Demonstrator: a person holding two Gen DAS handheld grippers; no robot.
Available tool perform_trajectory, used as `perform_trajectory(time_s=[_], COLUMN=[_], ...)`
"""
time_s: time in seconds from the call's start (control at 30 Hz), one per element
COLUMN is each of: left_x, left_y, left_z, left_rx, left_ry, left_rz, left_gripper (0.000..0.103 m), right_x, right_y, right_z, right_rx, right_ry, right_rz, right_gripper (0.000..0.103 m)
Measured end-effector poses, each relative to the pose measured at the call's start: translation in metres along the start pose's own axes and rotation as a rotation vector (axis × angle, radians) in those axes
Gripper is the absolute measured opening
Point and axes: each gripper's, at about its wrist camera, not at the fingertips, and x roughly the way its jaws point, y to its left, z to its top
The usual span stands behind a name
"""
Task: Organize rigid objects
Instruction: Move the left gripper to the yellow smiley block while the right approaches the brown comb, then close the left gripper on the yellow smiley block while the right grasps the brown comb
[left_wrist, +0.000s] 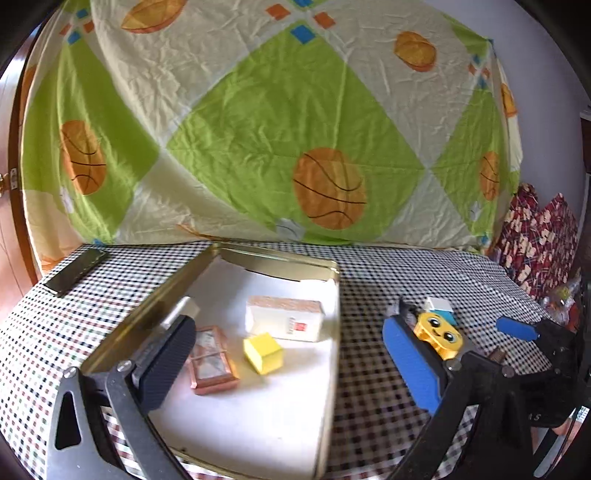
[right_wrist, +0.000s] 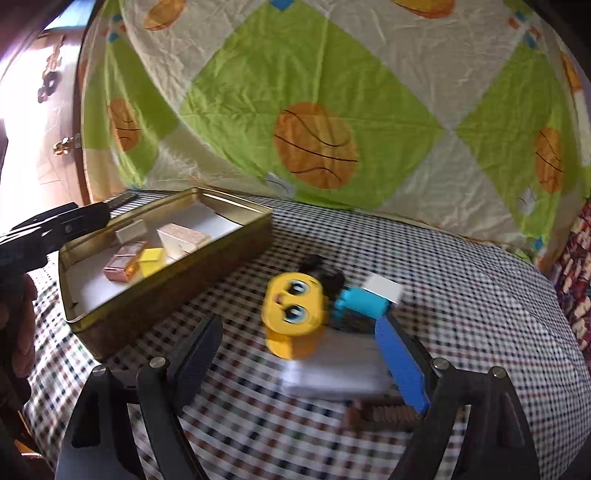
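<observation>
Yellow plastic, a toy (right_wrist: 293, 317) with a cartoon face, lies on the checked cloth (right_wrist: 461, 295) right of the tin (right_wrist: 166, 310), touching a blue-and-white piece (right_wrist: 364, 299). It sits between my right gripper's (right_wrist: 303, 350) spread jaws, ungripped. Closing crookedly could, I judge, nudge it aside or snag the blue piece. My left gripper (left_wrist: 291, 354) is spread wide and empty over the tin, where a yellow cube (left_wrist: 263, 352) and small boxes lie.
</observation>
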Motion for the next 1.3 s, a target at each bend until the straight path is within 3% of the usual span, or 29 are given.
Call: perform_trajectory(time_s=[0.13,0.27,0.4,0.53,0.77,0.87,0.93,1.0,1.3], left_x=[0.016,0.033,0.047,0.058,0.068,0.072,0.074,0.076,0.082], left_y=[-0.043,-0.072,-0.085,-0.09,-0.095,-0.099,-0.101,-0.104,-0.112], left_z=[-0.009,-0.012,-0.01,-0.01,-0.009,-0.008,-0.009,-0.009,-0.012], left_rx=[0.035,0.052,0.048,0.054,0.074,0.089,0.097,0.105,0.123], left_ry=[0.055,0.088,0.106,0.121,0.143,0.152,0.161,0.166,0.196], left_rz=[-0.067,-0.078,-0.08,-0.07,-0.07,-0.07,-0.081,-0.094,-0.131], left_gripper=[0.102,0.102,0.102,0.102,0.102,0.102,0.102,0.102,0.102], right_x=[0.001,0.012,0.029,0.036,0.045,0.048,0.048,0.047,0.058], right_y=[-0.041,-0.064,-0.077,-0.081,-0.071,-0.067,-0.069,-0.074,-0.085], right_z=[-0.018,-0.032,-0.036,-0.033,-0.024,-0.023,-0.023,-0.024,-0.017], right_rx=[0.143,0.217,0.283,0.293,0.161,0.095,0.078,0.091,0.126], right_ry=[0.11,0.179,0.241,0.236,0.274,0.284,0.287,0.283,0.289], right_rz=[0.028,0.027,0.114,0.14,0.068,0.041,0.026,0.027,-0.001], right_gripper=[0.087,0.087,0.087,0.088,0.082,0.074,0.057,0.051,0.049])
